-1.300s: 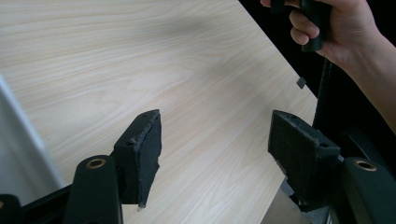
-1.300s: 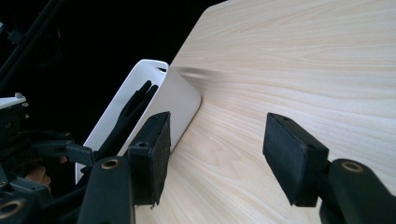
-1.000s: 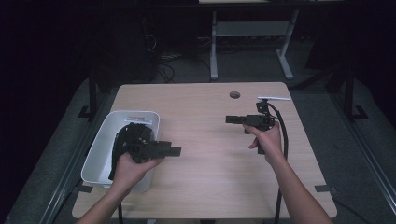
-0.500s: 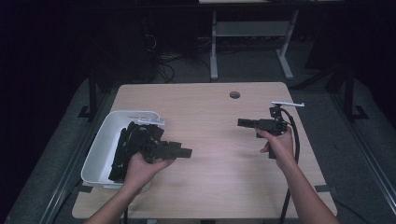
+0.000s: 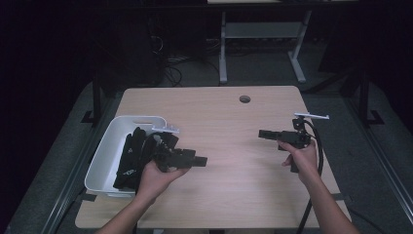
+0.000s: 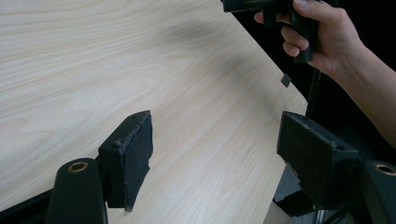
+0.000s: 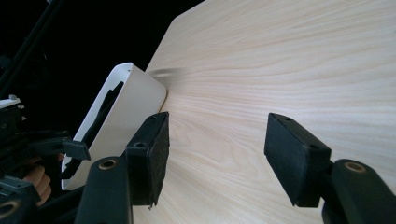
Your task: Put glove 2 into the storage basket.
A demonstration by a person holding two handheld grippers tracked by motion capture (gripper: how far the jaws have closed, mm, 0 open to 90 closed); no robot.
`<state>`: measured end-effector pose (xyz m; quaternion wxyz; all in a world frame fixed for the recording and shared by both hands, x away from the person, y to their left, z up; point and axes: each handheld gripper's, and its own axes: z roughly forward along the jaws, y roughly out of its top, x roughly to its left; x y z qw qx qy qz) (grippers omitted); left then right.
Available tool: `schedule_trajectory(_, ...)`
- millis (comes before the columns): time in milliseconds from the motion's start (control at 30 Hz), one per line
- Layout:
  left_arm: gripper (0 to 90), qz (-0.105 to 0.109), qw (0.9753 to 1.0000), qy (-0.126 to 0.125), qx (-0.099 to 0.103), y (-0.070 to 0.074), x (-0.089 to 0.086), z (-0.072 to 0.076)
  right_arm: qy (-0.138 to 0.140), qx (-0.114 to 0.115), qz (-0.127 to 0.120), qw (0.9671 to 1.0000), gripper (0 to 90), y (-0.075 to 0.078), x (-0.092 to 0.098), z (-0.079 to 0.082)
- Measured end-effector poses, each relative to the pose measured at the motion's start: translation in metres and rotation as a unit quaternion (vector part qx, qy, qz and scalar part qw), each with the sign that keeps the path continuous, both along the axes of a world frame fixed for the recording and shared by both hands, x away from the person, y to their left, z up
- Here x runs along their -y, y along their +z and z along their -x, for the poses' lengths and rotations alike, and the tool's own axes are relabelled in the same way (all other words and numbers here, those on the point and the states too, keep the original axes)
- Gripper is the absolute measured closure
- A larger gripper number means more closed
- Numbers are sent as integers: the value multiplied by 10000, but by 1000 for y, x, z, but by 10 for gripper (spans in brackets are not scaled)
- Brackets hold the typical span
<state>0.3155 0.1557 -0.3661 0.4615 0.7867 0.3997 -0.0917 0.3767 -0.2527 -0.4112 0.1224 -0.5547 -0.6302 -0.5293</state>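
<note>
My left gripper (image 5: 199, 161) hovers over the wooden table (image 5: 219, 117) just right of a white bin (image 5: 104, 151), jaws pointing right. In the left gripper view the left gripper (image 6: 215, 149) is open, with bare wood between its pads. My right gripper (image 5: 265, 133) is held at the table's right side, jaws pointing left. In the right gripper view the right gripper (image 7: 217, 144) is open and holds nothing. The bin (image 7: 130, 105) holds dark black items (image 5: 131, 156) that I cannot identify.
A round cable hole (image 5: 245, 99) sits near the table's far edge. A cable (image 5: 319, 161) trails from the right gripper past the table's right edge. Beyond the table stand a metal desk frame (image 5: 224, 44) and dark floor.
Both hands have drifted apart slightly: the right gripper moved right toward the table's edge and the left gripper shifted a little right and nearer. Both stay open.
</note>
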Motion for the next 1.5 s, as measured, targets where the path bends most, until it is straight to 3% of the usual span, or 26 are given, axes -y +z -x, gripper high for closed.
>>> schedule_trajectory(900,261,-15,9999,-59,-89,-29,24,5,-18,-336,-142,9993,381,-34,38,32)
schedule_trajectory(1500,260,30,9999,-118,-79,-46,33,10,-83,-281,-242,9993,372,-46,59,59)
